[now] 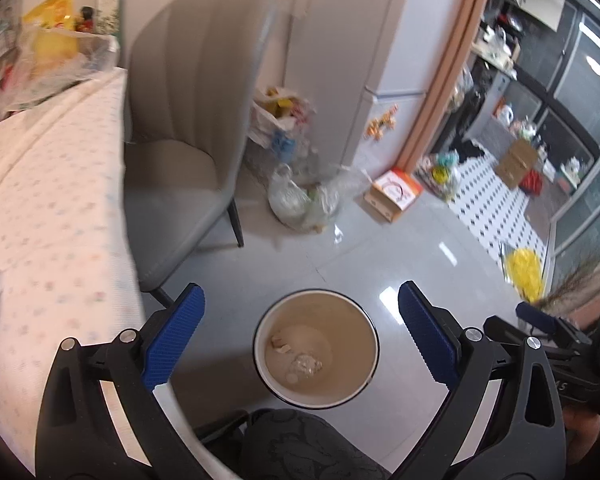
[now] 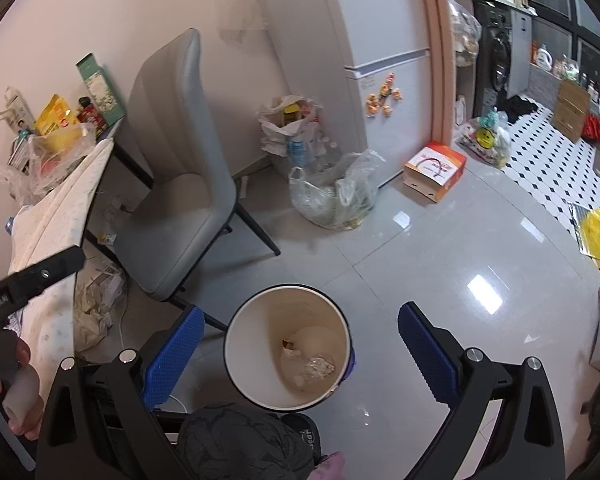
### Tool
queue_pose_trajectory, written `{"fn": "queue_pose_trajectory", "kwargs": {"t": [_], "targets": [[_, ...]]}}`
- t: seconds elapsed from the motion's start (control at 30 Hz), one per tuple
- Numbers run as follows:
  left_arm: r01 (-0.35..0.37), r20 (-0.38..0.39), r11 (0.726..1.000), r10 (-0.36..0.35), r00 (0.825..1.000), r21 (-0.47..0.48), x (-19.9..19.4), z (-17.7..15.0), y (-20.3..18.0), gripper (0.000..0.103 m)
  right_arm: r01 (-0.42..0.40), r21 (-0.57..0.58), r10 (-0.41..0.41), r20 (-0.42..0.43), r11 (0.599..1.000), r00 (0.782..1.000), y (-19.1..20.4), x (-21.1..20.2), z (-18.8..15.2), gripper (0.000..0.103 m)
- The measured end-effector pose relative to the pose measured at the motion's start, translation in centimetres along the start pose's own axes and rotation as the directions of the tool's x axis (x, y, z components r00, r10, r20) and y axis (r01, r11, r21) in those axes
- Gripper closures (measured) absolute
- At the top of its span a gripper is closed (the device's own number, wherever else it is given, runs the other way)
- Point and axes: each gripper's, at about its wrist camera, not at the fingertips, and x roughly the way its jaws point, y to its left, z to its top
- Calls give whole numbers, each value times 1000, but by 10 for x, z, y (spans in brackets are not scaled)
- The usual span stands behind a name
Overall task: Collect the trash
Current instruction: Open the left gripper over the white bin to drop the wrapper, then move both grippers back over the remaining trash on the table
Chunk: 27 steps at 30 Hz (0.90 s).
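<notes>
Both tongs, left tongs (image 1: 300, 340) and right tongs (image 2: 298, 344), stand wide and empty above the bin (image 1: 315, 347) at 6 o'clock on the floor (image 1: 380, 248). For the next scrap, release low over its centre; crumpled paper (image 2: 94, 316) lies at 9 o'clock.

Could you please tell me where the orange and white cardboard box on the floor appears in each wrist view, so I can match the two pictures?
Left wrist view: the orange and white box lies right of centre, at the foot of the fridge, beside the door frame.
Right wrist view: the box sits upper right of centre, again by the fridge's base.
Shared landmark: the clear plastic bag just left of it.
</notes>
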Motion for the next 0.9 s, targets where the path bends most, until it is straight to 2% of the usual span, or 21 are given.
{"fn": "queue_pose_trajectory", "kwargs": {"t": [0.1,0.2,0.33,0.47,0.53,0.6,0.7,0.8,0.9], "targets": [[-17,64,999,20,998,-46,-27,0,23,6,-27,-56,28,11,998,1000,28,-3,5,8],[-42,143,993,58,988,-112,-58,-1,50,6,-35,-133,41,44,991,998,61,-10,7,8],[-121,222,972,166,961,-202,-95,-9,84,6,-23,-229,55,135,973,989,110,-29,2,8],[-129,267,948,210,941,-291,-121,-18,120,6,-25,-337,94,192,941,977,157,-46,-9,8],[-130,284,937,227,932,-325,-133,-26,135,6,-59,-376,137,184,925,973,175,-50,-14,8],[-126,286,930,232,930,-345,-139,-34,147,6,-123,-404,197,148,907,969,189,-51,-17,8],[-122,272,912,242,931,-393,-148,-49,171,6,-145,-405,205,110,903,973,204,-46,-22,8],[-119,285,897,258,923,-427,-158,-66,188,6,-172,-416,224,80,893,971,219,-43,-28,8],[-111,330,887,280,902,-448,-172,-81,203,6,-172,-451,238,93,876,967,233,-45,-36,8]]}}
